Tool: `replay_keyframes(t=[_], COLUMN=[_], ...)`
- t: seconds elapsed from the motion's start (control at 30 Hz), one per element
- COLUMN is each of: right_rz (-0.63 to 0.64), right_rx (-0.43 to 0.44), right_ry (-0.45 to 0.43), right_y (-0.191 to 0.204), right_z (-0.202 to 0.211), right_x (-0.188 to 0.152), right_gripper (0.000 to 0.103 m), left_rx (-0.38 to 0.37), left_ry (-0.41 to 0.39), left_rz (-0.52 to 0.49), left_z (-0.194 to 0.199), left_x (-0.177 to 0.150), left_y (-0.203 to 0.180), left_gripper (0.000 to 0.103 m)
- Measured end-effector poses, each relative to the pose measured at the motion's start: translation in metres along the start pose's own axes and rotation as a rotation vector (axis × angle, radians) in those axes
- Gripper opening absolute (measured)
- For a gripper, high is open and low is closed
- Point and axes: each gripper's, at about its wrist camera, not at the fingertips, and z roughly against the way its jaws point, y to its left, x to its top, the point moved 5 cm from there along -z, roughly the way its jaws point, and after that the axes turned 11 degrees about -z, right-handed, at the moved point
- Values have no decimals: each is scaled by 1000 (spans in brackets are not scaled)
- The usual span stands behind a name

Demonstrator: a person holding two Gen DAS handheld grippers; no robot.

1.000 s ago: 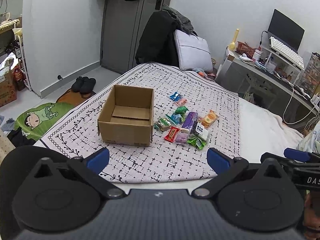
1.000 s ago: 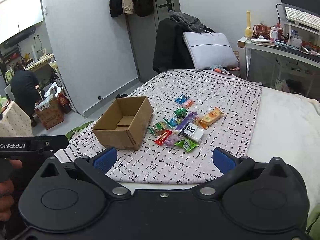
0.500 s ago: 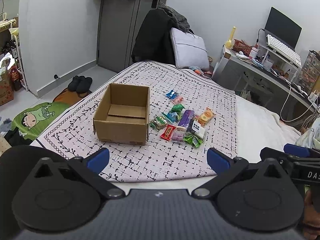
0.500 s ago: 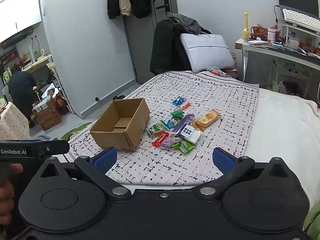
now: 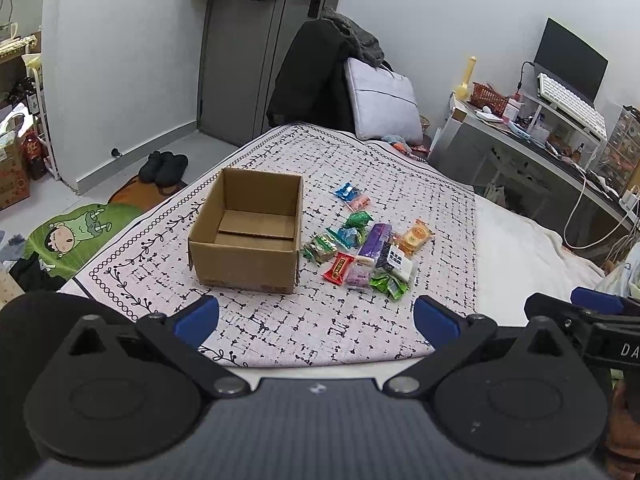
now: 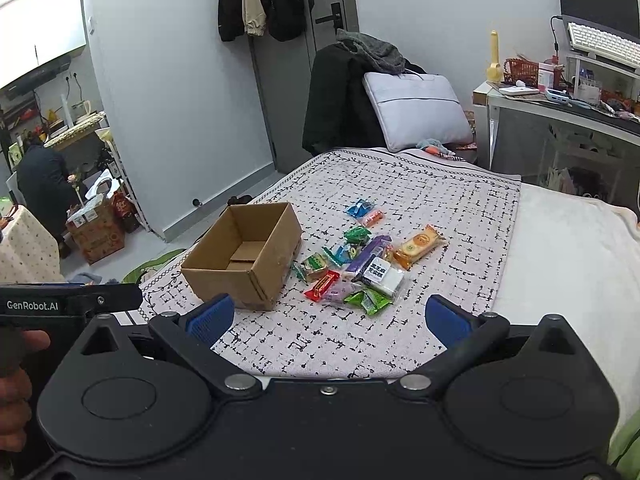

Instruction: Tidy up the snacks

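Bedroom setting: a bed covered by a pale patterned blanket (image 5: 320, 320) fills the middle of both views. Nearest the cameras, the left gripper (image 5: 316, 316) hangs over the blanket's near edge with its blue-tipped fingers spread wide and nothing between them; the right gripper (image 6: 330, 318) is held the same way, fingers wide apart and empty. In the left wrist view the right gripper's tips show at the right edge, and in the right wrist view the left gripper's body shows at the left edge with a hand (image 6: 14, 384) on it.

Further along the blanket stands an open cardboard box (image 5: 246, 232), upright and with nothing inside but its bottom flaps. Just beside it, to its right, lies the cluster of snack packets (image 5: 360, 250), all outside the box: green packets (image 6: 370, 300) nearest, a red bar (image 6: 322, 285), a white packet with a black label (image 6: 382, 274), a purple packet (image 6: 366, 256) and an orange packet (image 6: 418, 246). A blue packet (image 6: 360, 208) and a pink one touching it lie a little apart, farther back.

Beyond the bed's far end are a chair draped with a dark coat (image 5: 308, 80) and a grey laptop bag (image 5: 384, 100), then a grey door; a cluttered desk (image 5: 532, 140) stands to the right.
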Motion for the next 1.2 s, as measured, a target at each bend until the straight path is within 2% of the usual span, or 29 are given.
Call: replay_keyframes(t=[0.63, 0.83, 1.2], right_rz=[-43, -75, -129], right_rx=[-30, -37, -47], right_ry=[20, 33, 72], right_y=[-15, -27, -49], right_z=[-46, -64, -100], right_x=[10, 17, 24], right_gripper=[103, 103, 103], left_rx=[12, 19, -4], left_ry=[10, 10, 65], left_rz=[48, 18, 58], left_z=[-43, -61, -103], left_x=[21, 27, 34], left_y=[9, 3, -3], left_gripper=[103, 103, 102])
